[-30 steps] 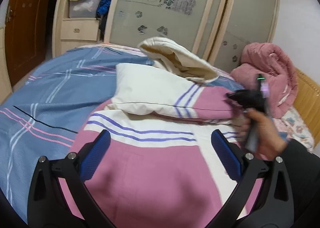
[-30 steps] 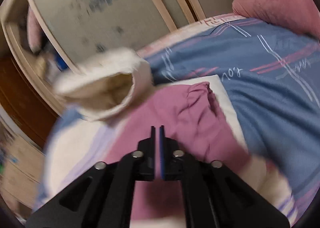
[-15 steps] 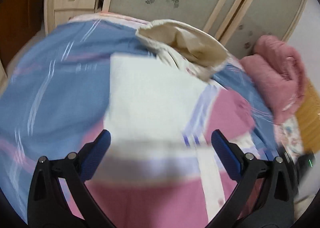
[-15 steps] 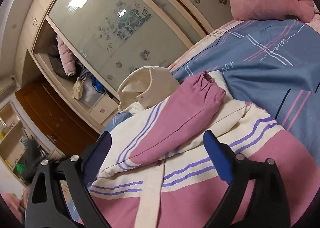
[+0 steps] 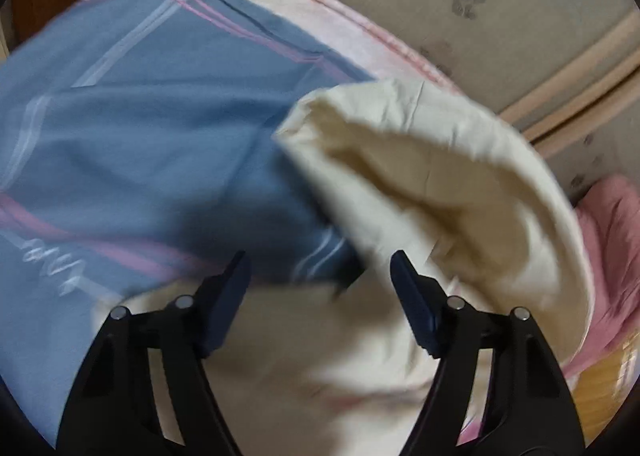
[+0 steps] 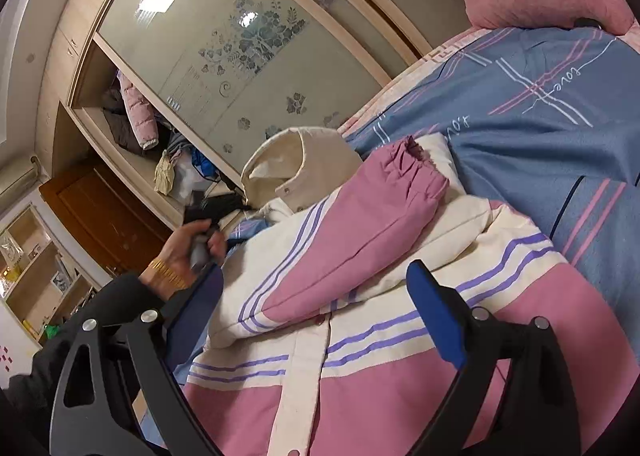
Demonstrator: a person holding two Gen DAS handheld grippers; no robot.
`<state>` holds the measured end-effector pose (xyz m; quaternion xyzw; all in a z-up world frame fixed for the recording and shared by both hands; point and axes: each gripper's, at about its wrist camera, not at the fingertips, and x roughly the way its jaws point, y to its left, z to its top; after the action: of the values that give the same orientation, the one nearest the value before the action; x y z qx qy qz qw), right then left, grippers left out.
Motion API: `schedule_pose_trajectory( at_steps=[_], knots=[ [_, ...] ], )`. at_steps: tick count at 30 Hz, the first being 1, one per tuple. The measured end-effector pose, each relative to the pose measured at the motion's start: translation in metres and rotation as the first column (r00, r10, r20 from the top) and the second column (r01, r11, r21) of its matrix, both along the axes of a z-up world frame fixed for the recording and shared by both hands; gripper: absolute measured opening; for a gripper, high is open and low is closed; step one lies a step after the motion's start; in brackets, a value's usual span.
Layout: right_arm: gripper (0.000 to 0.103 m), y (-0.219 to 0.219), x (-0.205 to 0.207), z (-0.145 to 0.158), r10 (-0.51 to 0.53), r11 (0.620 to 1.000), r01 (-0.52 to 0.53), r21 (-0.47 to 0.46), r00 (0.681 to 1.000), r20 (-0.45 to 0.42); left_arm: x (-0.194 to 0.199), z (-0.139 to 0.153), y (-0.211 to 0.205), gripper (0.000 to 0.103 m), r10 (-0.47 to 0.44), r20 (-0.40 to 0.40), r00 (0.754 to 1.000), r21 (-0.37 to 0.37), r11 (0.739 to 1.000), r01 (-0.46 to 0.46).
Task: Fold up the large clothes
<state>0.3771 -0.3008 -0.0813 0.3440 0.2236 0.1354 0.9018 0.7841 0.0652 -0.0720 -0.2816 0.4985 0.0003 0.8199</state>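
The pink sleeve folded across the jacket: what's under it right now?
Under the pink sleeve lies the jacket front: cream panel, purple stripes, snap placket. The chest directly beneath is covered. The blue bedsheet lies below everything.

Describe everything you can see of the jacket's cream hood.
The hood is cream, of soft padded-looking fabric with a slightly darker beige lining, and a snap button near its lower edge. It stands puffed and open at the top of the pink and cream jacket, resting on the blue bedspread. The left gripper, jaws apart, is right beside it, not gripping it.
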Motion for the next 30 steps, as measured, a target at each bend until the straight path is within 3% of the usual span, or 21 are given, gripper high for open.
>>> schedule_pose_trajectory(
  at_steps=[3, 5, 6, 7, 8, 9, 11, 14, 16, 18, 21, 24, 26, 27, 28, 29, 30],
  knots=[
    [0.093, 0.007, 0.002, -0.004, 0.028, 0.999, -0.029, -0.017, 0.999, -0.016, 0.012, -0.004, -0.002, 0.075, 0.045, 0.060, 0.997, -0.082, 0.996, -0.040],
    [0.093, 0.009, 0.004, -0.006, 0.032, 0.999, -0.033, -0.017, 0.999, -0.020, 0.023, -0.012, -0.007, 0.075, 0.049, 0.057, 0.997, -0.095, 0.995, -0.044],
    [0.093, 0.010, 0.005, -0.007, 0.036, 0.999, -0.036, -0.019, 0.999, -0.023, 0.026, -0.016, -0.007, 0.070, 0.051, 0.052, 0.997, -0.102, 0.994, -0.046],
    [0.093, 0.011, 0.005, -0.008, 0.042, 0.999, -0.043, -0.022, 0.999, -0.030, 0.029, -0.020, -0.007, 0.062, 0.063, 0.045, 0.997, -0.114, 0.992, -0.058],
    [0.093, 0.012, 0.005, -0.009, 0.045, 0.999, -0.046, -0.024, 0.998, -0.033, 0.030, -0.023, -0.005, 0.038, 0.083, 0.048, 0.995, -0.133, 0.988, -0.076],
    [0.093, 0.013, 0.004, -0.009, 0.049, 0.998, -0.050, -0.028, 0.998, -0.034, 0.028, -0.024, -0.004, 0.023, 0.093, 0.055, 0.994, -0.144, 0.986, -0.085],
    [0.093, 0.018, 0.005, -0.009, 0.063, 0.997, -0.064, -0.048, 0.998, -0.032, 0.019, -0.021, -0.001, 0.013, 0.105, 0.119, 0.987, -0.151, 0.985, -0.086],
    [0.093, 0.021, 0.007, -0.010, 0.069, 0.994, -0.072, -0.080, 0.997, -0.037, -0.004, -0.001, -0.002, 0.007, 0.058, 0.226, 0.972, -0.121, 0.992, -0.031],
    [0.093, 0.021, 0.008, -0.011, 0.066, 0.994, -0.070, -0.089, 0.997, -0.048, -0.022, 0.016, -0.005, 0.007, -0.009, 0.285, 0.959, -0.062, 0.998, 0.028],
    [0.093, 0.023, 0.010, -0.008, 0.064, 0.989, -0.069, -0.127, 0.997, -0.048, -0.041, 0.028, -0.009, 0.000, -0.082, 0.299, 0.951, 0.001, 0.996, 0.086],
    [0.093, 0.028, 0.024, 0.006, 0.056, 0.975, -0.068, -0.210, 0.997, -0.062, -0.062, 0.039, -0.019, 0.000, -0.189, 0.295, 0.937, 0.065, 0.982, 0.177],
    [0.096, 0.032, 0.064, 0.033, 0.006, 0.954, -0.025, -0.299, 0.998, -0.062, -0.079, 0.048, -0.038, 0.000, -0.319, 0.276, 0.907, 0.174, 0.944, 0.279],
    [0.097, 0.043, 0.115, 0.057, -0.002, 0.922, -0.032, -0.385, 0.996, -0.087, -0.085, 0.050, -0.038, 0.000, -0.343, 0.272, 0.899, 0.183, 0.936, 0.302],
    [0.097, 0.050, 0.141, 0.070, 0.018, 0.913, -0.051, -0.404, 0.996, -0.085, -0.086, 0.052, -0.034, 0.006, -0.329, 0.271, 0.904, 0.179, 0.941, 0.289],
    [0.097, 0.058, 0.165, 0.081, 0.011, 0.898, -0.050, -0.438, 0.996, -0.091, -0.082, 0.054, -0.021, 0.018, -0.280, 0.277, 0.919, 0.163, 0.957, 0.242],
    [0.097, 0.074, 0.197, 0.093, 0.008, 0.857, -0.067, -0.512, 0.993, -0.116, -0.076, 0.053, -0.008, 0.063, -0.234, 0.283, 0.930, 0.138, 0.970, 0.202],
    [0.097, 0.089, 0.223, 0.101, 0.026, 0.813, -0.101, -0.573, 0.990, -0.138, -0.074, 0.055, 0.001, 0.092, -0.181, 0.288, 0.940, 0.112, 0.982, 0.154]
  ],
)
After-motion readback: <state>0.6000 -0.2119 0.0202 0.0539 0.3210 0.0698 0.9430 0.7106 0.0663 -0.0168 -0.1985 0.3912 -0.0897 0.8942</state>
